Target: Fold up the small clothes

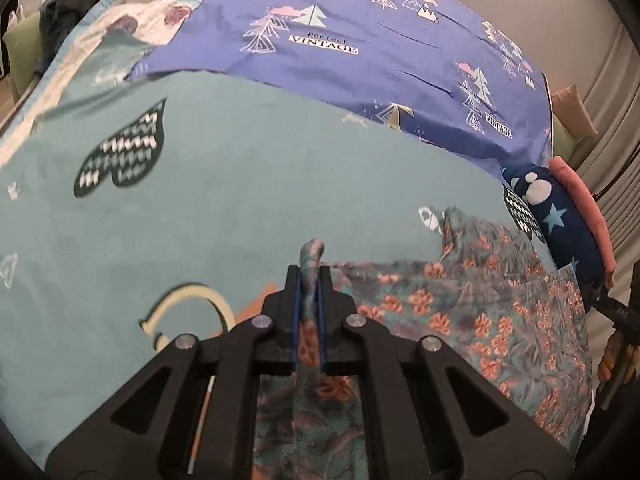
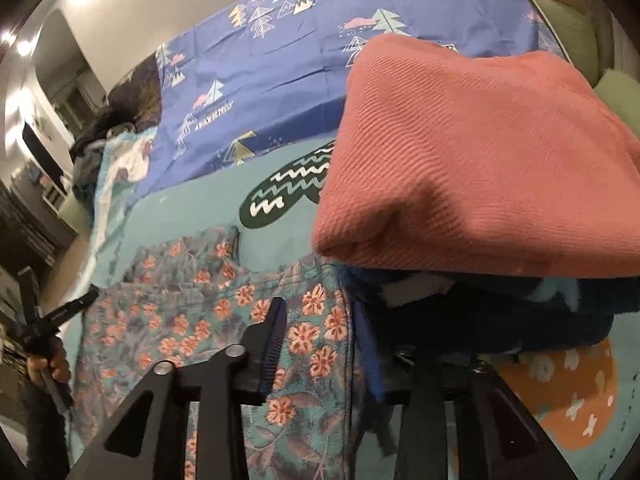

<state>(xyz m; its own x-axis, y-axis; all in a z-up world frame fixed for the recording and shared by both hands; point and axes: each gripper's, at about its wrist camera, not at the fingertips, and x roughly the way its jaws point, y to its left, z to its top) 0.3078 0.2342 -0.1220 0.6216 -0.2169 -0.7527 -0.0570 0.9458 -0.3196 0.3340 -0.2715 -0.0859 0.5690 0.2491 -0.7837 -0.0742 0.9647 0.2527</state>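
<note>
1. Floral garment (image 1: 460, 320): lies spread and creased on the teal bedsheet (image 1: 260, 200), not yet folded flat. Judged status: folding of this piece is under way, with no finished fold visible.
2. Garment edge, near side: a pinched ridge of the floral cloth stands up between the blue pads of the left gripper (image 1: 311, 280). The jaws are clamped on this fold; the cloth runs from the pads back under the gripper body.
3. Garment edge, far side: in the right wrist view the floral garment (image 2: 200, 320) passes beneath the right gripper (image 2: 320, 344). Its jaws stand apart; the left finger rests over the cloth and the pads do not press on it. The right finger is partly hidden under the stack.
4. Completed work: a folded stack sits just beside the floral garment, a pink ribbed garment (image 2: 480, 160) on top of a dark blue fleece garment (image 2: 500, 320) with star and white patches. Judged status: these two are done.
5. Remaining work: fold the floral garment and add it to the stack.
6. Surroundings: a blue tree-print sheet (image 1: 360, 40) covers the far part of the bed, well apart from both grippers.
</note>
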